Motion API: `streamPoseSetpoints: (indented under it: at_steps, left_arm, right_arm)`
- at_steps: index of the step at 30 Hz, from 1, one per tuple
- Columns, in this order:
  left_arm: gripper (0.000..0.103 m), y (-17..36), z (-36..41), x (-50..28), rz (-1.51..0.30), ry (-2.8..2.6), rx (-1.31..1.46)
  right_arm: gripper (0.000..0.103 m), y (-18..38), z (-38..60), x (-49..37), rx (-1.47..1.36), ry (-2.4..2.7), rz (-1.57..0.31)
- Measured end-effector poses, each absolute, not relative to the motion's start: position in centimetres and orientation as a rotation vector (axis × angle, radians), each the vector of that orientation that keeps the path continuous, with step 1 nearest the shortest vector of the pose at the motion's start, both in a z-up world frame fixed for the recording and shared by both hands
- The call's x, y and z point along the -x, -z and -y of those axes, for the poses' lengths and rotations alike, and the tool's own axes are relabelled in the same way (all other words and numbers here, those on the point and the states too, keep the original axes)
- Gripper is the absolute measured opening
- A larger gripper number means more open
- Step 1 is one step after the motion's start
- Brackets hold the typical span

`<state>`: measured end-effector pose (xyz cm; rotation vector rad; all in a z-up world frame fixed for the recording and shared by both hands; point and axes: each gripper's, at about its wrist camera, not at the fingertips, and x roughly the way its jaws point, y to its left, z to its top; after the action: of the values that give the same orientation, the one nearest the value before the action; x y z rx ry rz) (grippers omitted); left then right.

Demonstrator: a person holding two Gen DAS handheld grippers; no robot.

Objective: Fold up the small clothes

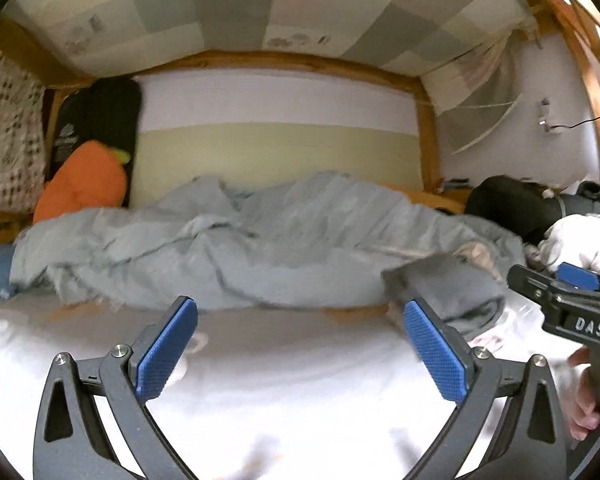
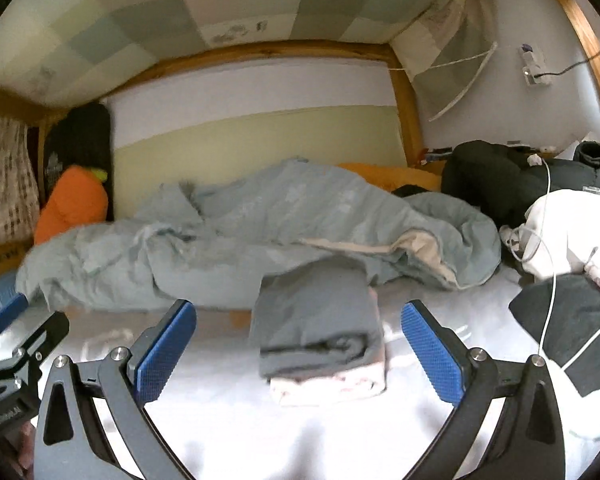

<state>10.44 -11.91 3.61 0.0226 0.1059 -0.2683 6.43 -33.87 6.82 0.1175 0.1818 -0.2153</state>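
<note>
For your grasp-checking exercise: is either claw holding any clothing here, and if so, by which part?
Nothing is held. The left claw and the right claw are both open and empty; the folded grey garment lies on the white sheet untouched.

A grey folded garment (image 2: 316, 320) lies on a pale pink-and-white one (image 2: 328, 386), both on the white bed sheet (image 2: 300, 432). The rumpled duvet (image 2: 240, 232) is pale blue-grey. An orange plush (image 2: 74, 204) has a lime tip. Each claw's pads (image 2: 164, 350) are blue on black frames. The wall (image 2: 180, 12) shows pastel checks.
</note>
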Motion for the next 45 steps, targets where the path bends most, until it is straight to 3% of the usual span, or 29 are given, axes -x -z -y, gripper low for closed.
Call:
streamPoseSetpoints:
  at_steps: [4, 45]
  left_arm:
    - [0.103, -2.5, 10.4, -10.7, -0.127, 0.24, 0.043]
    - [0.103, -2.3, 11.6, -9.3, -0.106, 0.234, -0.031]
  right_arm:
    - [0.102, -3.4, 31.7, -6.9, -0.059, 0.269, -0.219]
    - [0.102, -3.2, 30.4, -6.9, -0.011, 0.273, -0.213]
